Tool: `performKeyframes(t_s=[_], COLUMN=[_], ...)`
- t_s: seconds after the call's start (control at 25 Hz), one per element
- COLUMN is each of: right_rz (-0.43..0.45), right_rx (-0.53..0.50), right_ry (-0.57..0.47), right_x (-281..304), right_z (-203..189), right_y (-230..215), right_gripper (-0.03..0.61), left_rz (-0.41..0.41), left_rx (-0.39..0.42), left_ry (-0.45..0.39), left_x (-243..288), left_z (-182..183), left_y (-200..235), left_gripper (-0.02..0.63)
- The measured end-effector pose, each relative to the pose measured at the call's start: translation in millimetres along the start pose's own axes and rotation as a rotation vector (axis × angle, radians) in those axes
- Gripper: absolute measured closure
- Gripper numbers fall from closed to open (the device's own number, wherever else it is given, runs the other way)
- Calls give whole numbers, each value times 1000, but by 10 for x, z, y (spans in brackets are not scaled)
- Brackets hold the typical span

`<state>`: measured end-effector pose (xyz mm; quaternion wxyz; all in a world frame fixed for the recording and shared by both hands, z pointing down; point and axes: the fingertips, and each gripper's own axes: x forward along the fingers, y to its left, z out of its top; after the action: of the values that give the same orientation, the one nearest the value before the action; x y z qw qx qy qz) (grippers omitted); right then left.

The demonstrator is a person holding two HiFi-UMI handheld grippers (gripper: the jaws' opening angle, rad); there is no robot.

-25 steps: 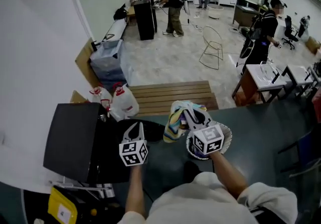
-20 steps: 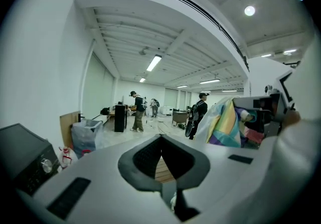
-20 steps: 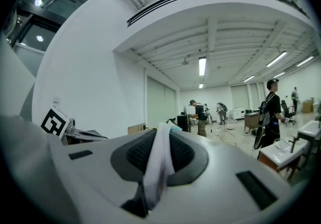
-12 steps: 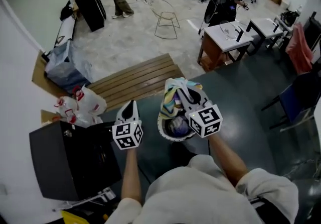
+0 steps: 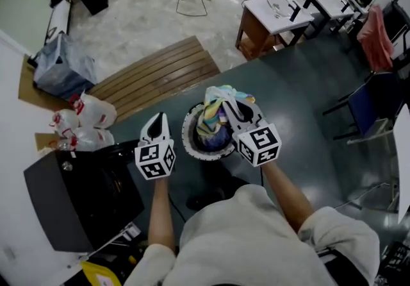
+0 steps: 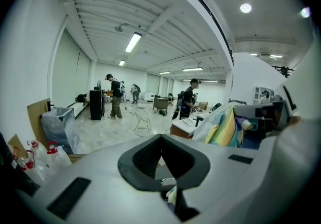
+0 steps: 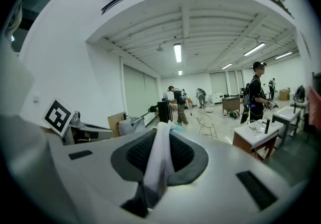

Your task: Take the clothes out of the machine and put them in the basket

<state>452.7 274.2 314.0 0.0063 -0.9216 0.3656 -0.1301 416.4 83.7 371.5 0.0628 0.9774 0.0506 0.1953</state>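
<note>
My right gripper (image 5: 234, 111) is shut on a striped pastel cloth (image 5: 214, 106) that hangs over the round white basket (image 5: 189, 145); purple and blue clothes lie inside it. In the right gripper view a pale fold of that cloth (image 7: 157, 163) runs between the closed jaws of the right gripper (image 7: 159, 133). My left gripper (image 5: 155, 128) hovers just left of the basket, shut and holding nothing. The left gripper (image 6: 161, 141) looks past its closed jaws at the striped cloth (image 6: 224, 128). The black machine (image 5: 75, 196) stands at the lower left.
The basket rests on a dark green surface (image 5: 301, 95). Behind it lie a slatted wooden bench (image 5: 154, 75) and white plastic bags (image 5: 86, 118). A desk (image 5: 275, 12), a blue chair (image 5: 369, 108) and a red cloth (image 5: 375, 28) stand at the right. People work far back.
Both grippers have swung away from the black machine toward the basket and sunk a little. The striped cloth now hangs right over the basket. The head view has turned with them.
</note>
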Motion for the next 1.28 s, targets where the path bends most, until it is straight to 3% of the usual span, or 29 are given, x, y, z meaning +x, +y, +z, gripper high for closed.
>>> performKeyframes(t_s=[0.6,0.68,0.72,0.76,0.84,1.08,1.16,1.28], right_rz=[27,35,35,32,27,22,24,13], right_rx=[98,102,97,90,69,61,56,41], right_ry=[301,389,428,452,471,455,444,419], right_x=[562,656,694,707,670,577,577,570], right_z=[-1641,-1992,-2146,-2260,-2381,-2370,-2314,-2187], right_y=[-323,-351,-372,-396,-426,-418,-426,-467], right_gripper=[514,451,331,253,239,252,287,401], left_rz=[67,75,77,79,83,85,84,84], left_rx=[-52,-56,-58,-60,-65,-69,-71,-70], left_ry=[119,133,138,141,144,132,127,122], left_x=[249,261,277,291,311,338,337,309], left_z=[-565,-629,-650,-668,-699,-673,-652,-625], left_y=[96,108,113,114,117,139,119,84], left_gripper=[595,595,595,595,595,595,595,595])
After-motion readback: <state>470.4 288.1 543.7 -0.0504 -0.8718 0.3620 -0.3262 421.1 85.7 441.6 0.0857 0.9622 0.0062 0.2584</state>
